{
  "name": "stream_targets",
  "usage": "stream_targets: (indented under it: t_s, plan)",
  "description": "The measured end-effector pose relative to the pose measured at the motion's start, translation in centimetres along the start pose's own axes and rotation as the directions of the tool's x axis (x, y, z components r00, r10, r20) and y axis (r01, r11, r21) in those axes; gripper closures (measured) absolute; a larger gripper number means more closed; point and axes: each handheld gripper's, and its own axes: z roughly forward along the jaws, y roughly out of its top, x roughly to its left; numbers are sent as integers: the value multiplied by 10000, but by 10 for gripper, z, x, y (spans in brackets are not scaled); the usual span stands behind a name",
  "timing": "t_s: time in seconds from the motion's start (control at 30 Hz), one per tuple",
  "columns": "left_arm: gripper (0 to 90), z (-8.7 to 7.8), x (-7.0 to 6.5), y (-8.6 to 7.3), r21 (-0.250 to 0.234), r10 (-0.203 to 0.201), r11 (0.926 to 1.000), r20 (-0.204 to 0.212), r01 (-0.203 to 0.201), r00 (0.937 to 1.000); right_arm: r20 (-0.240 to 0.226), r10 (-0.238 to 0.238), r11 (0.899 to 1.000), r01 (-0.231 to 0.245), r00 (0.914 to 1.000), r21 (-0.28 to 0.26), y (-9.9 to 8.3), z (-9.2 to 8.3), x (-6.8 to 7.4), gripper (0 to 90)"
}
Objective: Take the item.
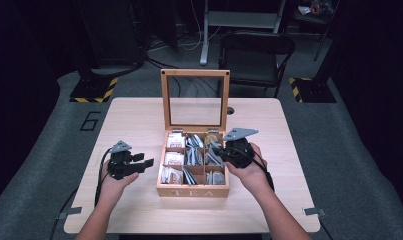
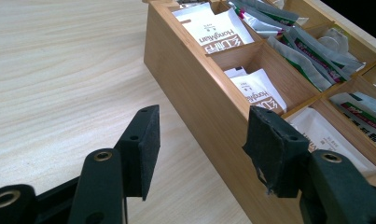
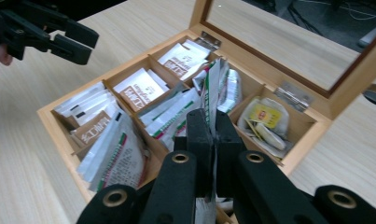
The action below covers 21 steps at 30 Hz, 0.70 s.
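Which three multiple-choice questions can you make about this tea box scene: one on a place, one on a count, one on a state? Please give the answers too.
1. Where is the left gripper?
A. beside the left wall of the tea box
B. inside the box
C. on the lid

2. How many columns of compartments has the box?
A. two
B. three
C. five

3. What is the state of the right gripper?
A. open and empty
B. shut on a tea sachet
C. shut on the lid

Answers:
1 A: its open jaws stand outside the box's side wall.
2 B: the high view shows three columns.
3 B: in the right gripper view its jaws pinch the white and green sachet.
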Motion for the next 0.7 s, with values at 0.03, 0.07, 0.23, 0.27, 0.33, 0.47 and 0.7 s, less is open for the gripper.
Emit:
stream_targets:
  t_s: [0.03,0.07,0.23,0.27,0.33,0.47,0.7]
  plan:
    - [448,0,0,0,-4,17,10000,-8,-17,10000,53,96,10000,-97,9999,9,-1,-1,-1,880]
    - [448,0,0,0,-10,13,10000,-12,-13,10000,128,64,10000,-63,9999,-27,-1,-3,-5,880]
    - [448,0,1,0,0,-23,10000,-15,23,10000,425,317,9995,-316,9986,-19,-7,-10,-14,880]
    - [448,0,0,0,-5,-8,10000,-28,8,10000,476,308,9995,-306,9984,-44,-8,-11,-17,880]
    - [448,0,0,0,5,34,10000,-28,-34,10000,609,442,9990,-441,9972,-28,-11,-13,-21,880]
    - [448,1,0,0,-74,19,10000,-84,-19,10000,915,547,9985,-545,9943,-43,-17,-16,-30,879]
    - [447,0,1,0,-9,-16,10000,-47,16,10000,1266,794,9968,-795,9888,-46,-27,-20,-42,879]
